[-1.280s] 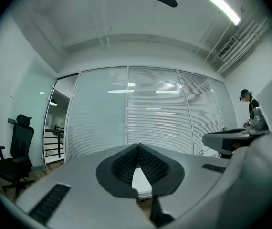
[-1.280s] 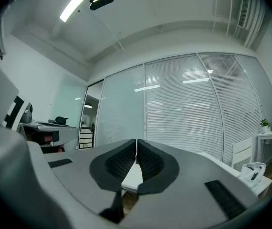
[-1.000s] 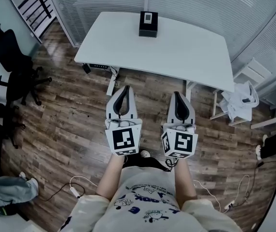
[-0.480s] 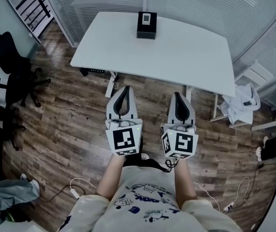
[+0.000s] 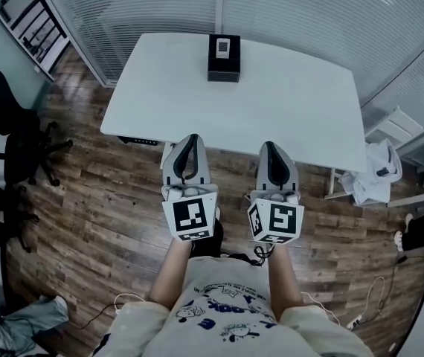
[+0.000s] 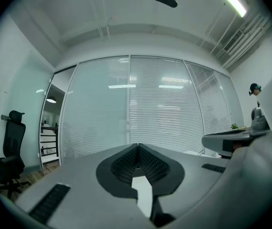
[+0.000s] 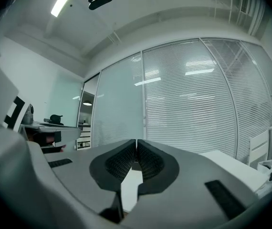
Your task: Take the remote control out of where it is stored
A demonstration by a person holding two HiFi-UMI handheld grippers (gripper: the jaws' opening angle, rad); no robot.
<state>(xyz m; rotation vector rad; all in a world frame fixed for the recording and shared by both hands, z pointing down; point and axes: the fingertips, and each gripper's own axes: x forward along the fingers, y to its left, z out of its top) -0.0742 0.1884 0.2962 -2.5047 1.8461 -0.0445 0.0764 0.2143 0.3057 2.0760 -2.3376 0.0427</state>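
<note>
Clenched on nothing, the left gripper (image 5: 190, 143) and right gripper (image 5: 271, 151) overlap the white table's (image 5: 301, 103) near edge in the head view, above wood floor (image 5: 100, 199). Remote control (image 5: 224, 47) stands in a black holder (image 5: 224, 67) at twelve o'clock, well apart. Table sits closer than a second ago. Left gripper view, then right gripper view: tips meet before slatted glass walls (image 6: 174, 109).

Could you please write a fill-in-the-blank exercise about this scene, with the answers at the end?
1. The remote control sits in a ____ box.
2. The box stands on a ____ table.
3. The left gripper and the right gripper both have their jaws ____, holding nothing.
Answers: black; white; shut.
</note>
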